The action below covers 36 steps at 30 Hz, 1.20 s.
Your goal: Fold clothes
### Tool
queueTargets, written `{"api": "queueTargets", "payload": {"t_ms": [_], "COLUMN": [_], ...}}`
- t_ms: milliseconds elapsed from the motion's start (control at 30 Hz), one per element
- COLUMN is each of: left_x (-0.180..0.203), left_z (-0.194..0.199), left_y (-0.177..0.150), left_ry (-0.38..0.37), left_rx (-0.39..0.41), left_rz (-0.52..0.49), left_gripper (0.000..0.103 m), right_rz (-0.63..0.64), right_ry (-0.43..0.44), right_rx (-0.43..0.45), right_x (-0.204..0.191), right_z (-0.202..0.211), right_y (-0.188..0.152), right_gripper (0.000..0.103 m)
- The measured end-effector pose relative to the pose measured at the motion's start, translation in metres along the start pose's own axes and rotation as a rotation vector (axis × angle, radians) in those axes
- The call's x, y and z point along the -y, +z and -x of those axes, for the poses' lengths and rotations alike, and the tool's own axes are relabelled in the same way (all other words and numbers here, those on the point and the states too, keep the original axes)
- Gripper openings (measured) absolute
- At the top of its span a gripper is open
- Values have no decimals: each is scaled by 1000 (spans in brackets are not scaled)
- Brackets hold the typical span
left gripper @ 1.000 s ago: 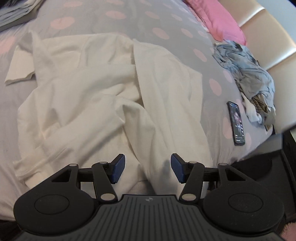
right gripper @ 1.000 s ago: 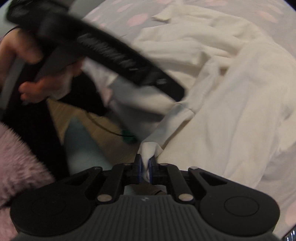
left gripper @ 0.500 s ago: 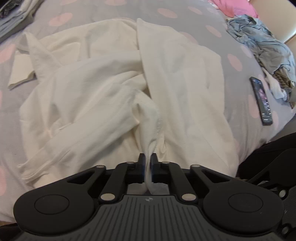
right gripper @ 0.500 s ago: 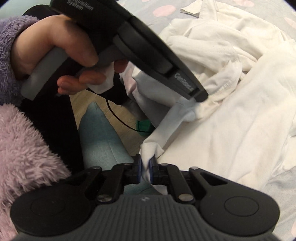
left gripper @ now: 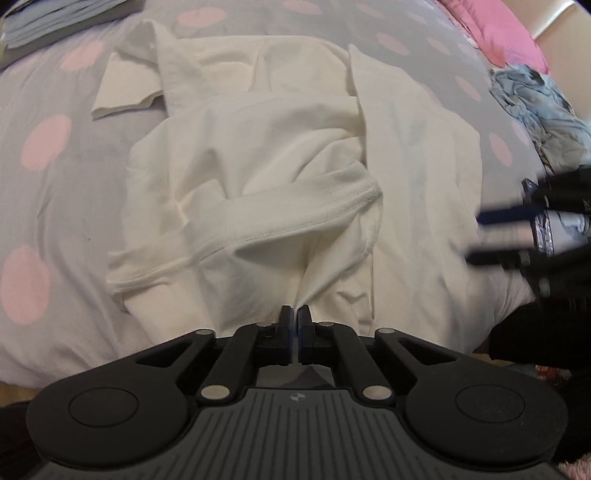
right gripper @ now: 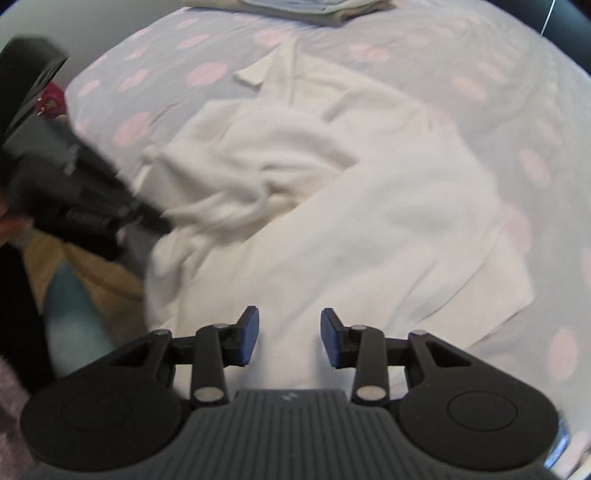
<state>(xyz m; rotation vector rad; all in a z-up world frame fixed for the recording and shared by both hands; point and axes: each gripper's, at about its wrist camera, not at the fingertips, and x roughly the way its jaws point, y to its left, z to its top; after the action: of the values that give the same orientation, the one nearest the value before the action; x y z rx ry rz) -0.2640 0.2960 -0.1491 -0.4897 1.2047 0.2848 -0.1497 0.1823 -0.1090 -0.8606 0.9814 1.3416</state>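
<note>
A rumpled white garment (left gripper: pixel 280 177) lies spread on the grey bedspread with pink dots (left gripper: pixel 55 192). My left gripper (left gripper: pixel 295 319) is shut on a fold at the garment's near edge, and the cloth bunches up into its tips. In the right wrist view the same garment (right gripper: pixel 369 206) fills the middle. My right gripper (right gripper: pixel 289 334) hovers over it with its jaws opening; cloth shows below the gap, but the blue pads (right gripper: pixel 248 332) do not press it. The right gripper (left gripper: pixel 495 236) also appears blurred at the right of the left wrist view, and the left gripper's body (right gripper: pixel 85 192) at the left of the right wrist view.
A folded stack of clothes (left gripper: pixel 55 22) lies at the far side of the bed (right gripper: pixel 306 9). A heap of blue-grey clothes (left gripper: pixel 539 107) and a pink pillow (left gripper: pixel 495 29) sit at the right. The bed's near edge drops to a wooden floor with a teal item (right gripper: pixel 70 317).
The left gripper closed on the garment's near edge and pulled a fold up. The right gripper let go of the white corner it pinched, and its jaws spread apart over the cloth.
</note>
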Motion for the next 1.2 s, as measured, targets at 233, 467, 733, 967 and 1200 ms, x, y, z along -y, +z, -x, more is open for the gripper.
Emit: {"api": "queueTargets", "payload": {"t_ms": [233, 467, 733, 967, 1200], "left_x": [26, 20, 3, 0, -21], "left_z": [5, -15, -28, -15, 48], "left_y": [-2, 3, 5, 5, 14], "left_ry": [16, -3, -3, -20, 14], "left_rx": [85, 47, 5, 39, 182], "left_rz": [-52, 19, 79, 79, 89], "left_gripper": [57, 41, 18, 6, 5], "right_rz": [134, 318, 422, 298, 277], "right_ry": [-74, -85, -61, -17, -278], "right_rx": [11, 57, 28, -14, 117], "right_x": [19, 20, 19, 21, 34], "right_z": [-8, -37, -97, -107, -30], "right_y": [29, 60, 109, 115, 117], "right_gripper": [40, 50, 62, 4, 3]}}
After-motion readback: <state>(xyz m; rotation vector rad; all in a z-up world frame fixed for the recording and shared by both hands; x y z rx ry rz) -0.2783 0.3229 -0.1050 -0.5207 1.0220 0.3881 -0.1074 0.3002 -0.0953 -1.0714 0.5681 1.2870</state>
